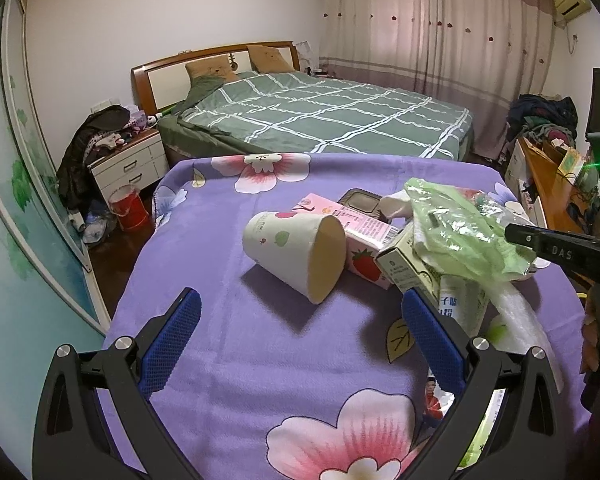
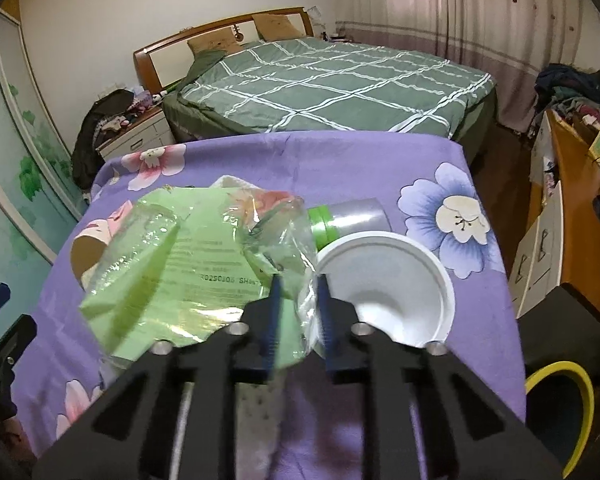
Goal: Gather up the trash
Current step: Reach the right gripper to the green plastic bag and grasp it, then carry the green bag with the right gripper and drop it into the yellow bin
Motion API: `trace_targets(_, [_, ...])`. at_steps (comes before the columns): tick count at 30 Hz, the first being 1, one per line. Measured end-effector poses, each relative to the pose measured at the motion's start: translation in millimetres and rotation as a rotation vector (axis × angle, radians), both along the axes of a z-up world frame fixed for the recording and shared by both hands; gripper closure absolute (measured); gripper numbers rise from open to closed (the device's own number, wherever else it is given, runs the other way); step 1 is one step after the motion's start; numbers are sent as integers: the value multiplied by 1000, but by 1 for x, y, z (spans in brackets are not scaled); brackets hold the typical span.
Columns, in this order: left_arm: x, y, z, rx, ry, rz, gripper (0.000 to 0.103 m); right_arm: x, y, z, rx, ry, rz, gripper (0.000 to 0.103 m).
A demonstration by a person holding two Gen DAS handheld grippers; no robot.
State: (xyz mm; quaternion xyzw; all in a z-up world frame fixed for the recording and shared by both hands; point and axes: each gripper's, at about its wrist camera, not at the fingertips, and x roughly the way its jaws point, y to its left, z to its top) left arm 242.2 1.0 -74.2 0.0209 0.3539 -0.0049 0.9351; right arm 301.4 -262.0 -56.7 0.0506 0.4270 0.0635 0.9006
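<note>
right gripper (image 2: 298, 292) pinched on green plastic wrapper (image 2: 188, 264); left gripper (image 1: 300, 312) wide open, empty.

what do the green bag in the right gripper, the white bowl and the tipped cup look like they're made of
Green bag: thin, glossy plastic film; it is see-through, crinkled and catches highlights.
White bowl: probably foam or coated paper, matte with a smooth rolled rim; the look leaves it open.
Tipped cup: likely paper; printed matte wall, plain tan base.
The right gripper pinches the bag's clear edge.
</note>
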Motion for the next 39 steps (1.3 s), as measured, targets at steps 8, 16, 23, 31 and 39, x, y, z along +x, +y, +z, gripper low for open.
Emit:
trace_targets(8, [-16, 2, 11, -4, -28, -12, 4, -25, -15, 32, 83, -83, -24, 95])
trace_targets(16, [-48, -23, 27, 14, -67, -73, 4, -79, -70, 56, 86, -147, -141, 95])
trace_targets(23, [-70, -66, 25, 17, -45, -164, 4, -141, -146, 39, 53, -107, -299, 95])
trace_targets(31, [-83, -121, 11, 29, -5, -258, 4, -202, -226, 2, 24, -30, -480, 95])
trace_targets(39, [-92, -140, -7, 71, 43, -295, 4, -231, -265, -35, -13, 27, -577, 95])
